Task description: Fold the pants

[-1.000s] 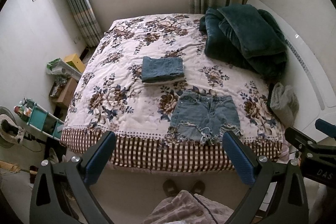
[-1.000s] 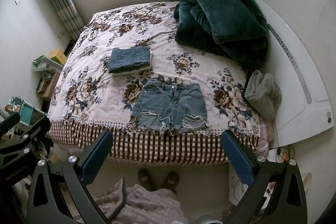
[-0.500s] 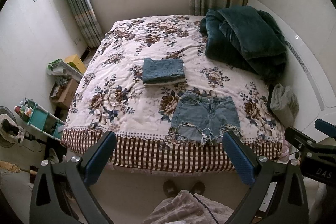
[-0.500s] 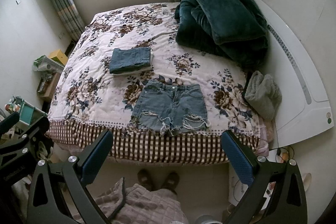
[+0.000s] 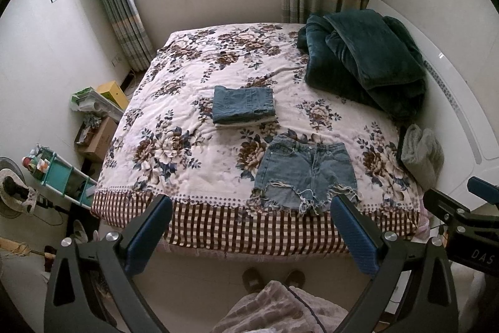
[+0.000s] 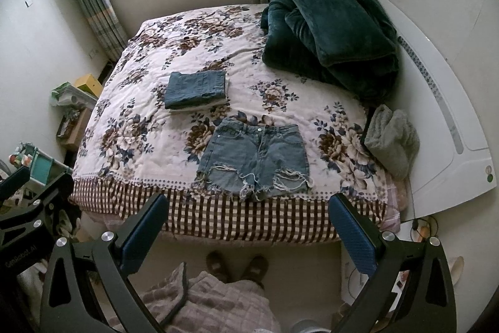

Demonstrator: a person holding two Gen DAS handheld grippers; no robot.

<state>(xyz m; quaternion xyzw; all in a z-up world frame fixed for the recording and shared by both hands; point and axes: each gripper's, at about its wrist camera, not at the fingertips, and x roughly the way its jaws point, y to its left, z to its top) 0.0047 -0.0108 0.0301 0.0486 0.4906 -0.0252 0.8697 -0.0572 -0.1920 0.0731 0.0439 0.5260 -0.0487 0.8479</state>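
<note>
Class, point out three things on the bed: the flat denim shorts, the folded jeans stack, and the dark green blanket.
denim shorts (image 6: pixel 254 156), right wrist view, middle of the front.
folded jeans stack (image 6: pixel 196 89), right wrist view, top layer.
dark green blanket (image 5: pixel 365 58), left wrist view, upper fold.

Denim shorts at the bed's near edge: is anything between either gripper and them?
Nothing visible is. The denim shorts lie flat and alone on the floral bedspread. The folded jeans stack sits farther back, the grey cloth off to the right. Left gripper and right gripper hover open, short of the bed.
</note>
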